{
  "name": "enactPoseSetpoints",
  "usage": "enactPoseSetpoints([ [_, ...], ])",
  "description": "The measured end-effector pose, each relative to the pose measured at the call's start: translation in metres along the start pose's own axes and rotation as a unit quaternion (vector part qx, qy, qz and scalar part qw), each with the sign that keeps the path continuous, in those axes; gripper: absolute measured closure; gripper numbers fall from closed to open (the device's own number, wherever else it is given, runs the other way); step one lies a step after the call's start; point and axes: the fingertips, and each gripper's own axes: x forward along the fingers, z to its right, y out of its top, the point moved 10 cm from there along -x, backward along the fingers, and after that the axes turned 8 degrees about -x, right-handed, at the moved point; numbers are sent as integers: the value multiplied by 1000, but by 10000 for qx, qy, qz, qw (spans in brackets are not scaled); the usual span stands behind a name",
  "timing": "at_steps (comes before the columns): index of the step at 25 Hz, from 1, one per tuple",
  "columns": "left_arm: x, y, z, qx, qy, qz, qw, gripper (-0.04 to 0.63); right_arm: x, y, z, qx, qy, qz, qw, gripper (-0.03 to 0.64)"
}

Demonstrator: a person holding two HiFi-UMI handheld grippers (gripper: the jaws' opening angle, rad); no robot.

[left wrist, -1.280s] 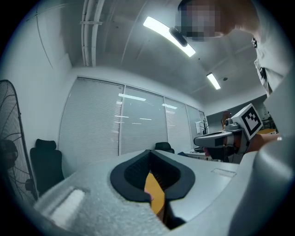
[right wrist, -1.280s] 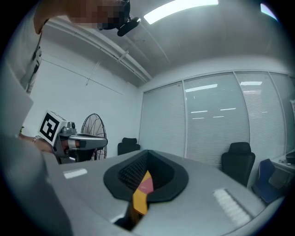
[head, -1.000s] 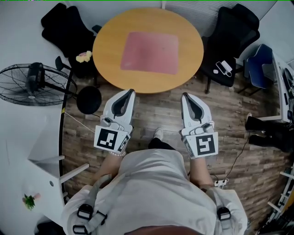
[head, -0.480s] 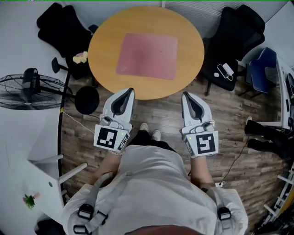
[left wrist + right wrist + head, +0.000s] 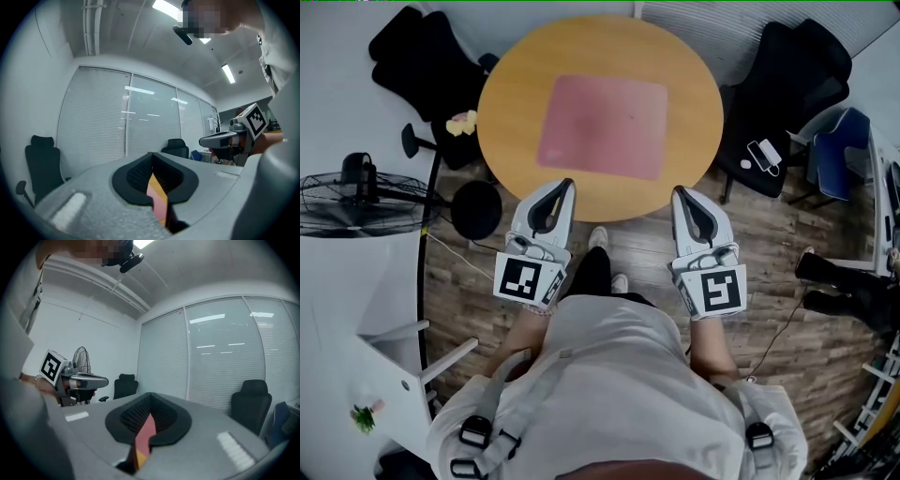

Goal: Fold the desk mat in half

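Table [image 5: 511, 94] nearer than before | desk mat [image 5: 602, 127] pink, flat, unfolded, rectangular

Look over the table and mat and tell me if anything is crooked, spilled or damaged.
Nothing stands out. The pink mat lies flat and unfolded on the round table, fully on the top, with no spill or tear visible.

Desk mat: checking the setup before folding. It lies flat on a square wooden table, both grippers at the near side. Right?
Not quite. The head view shows a round table, not square. The rest holds: the desk mat lies flat on it, with the left gripper and right gripper at its near side.
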Motion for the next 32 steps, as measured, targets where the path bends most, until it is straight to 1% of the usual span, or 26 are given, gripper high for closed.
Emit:
enactPoseSetpoints([
  [3,19,3,-23,-67,46,7,10000,591,28,2,9,-17,-3,-27,10000,612],
  [7,43,7,-56,-23,-20,-46,10000,591,67,5,14,-46,0,-77,10000,612],
  [11,67,8,-91,-39,-8,-145,9999,591,107,7,20,-39,-38,-130,9999,612],
  [20,103,-3,-162,-116,-79,-301,9994,583,178,8,20,-69,-161,-226,9996,612],
  [25,110,-21,-197,-164,-57,-427,9989,576,203,10,11,-123,-201,-225,9995,612],
  [28,114,-40,-212,-217,-5,-631,9978,557,211,11,10,-130,-229,-228,9994,612],
  [32,113,-78,-235,-353,163,-974,9945,543,219,12,6,-190,-238,-236,9993,612],
])
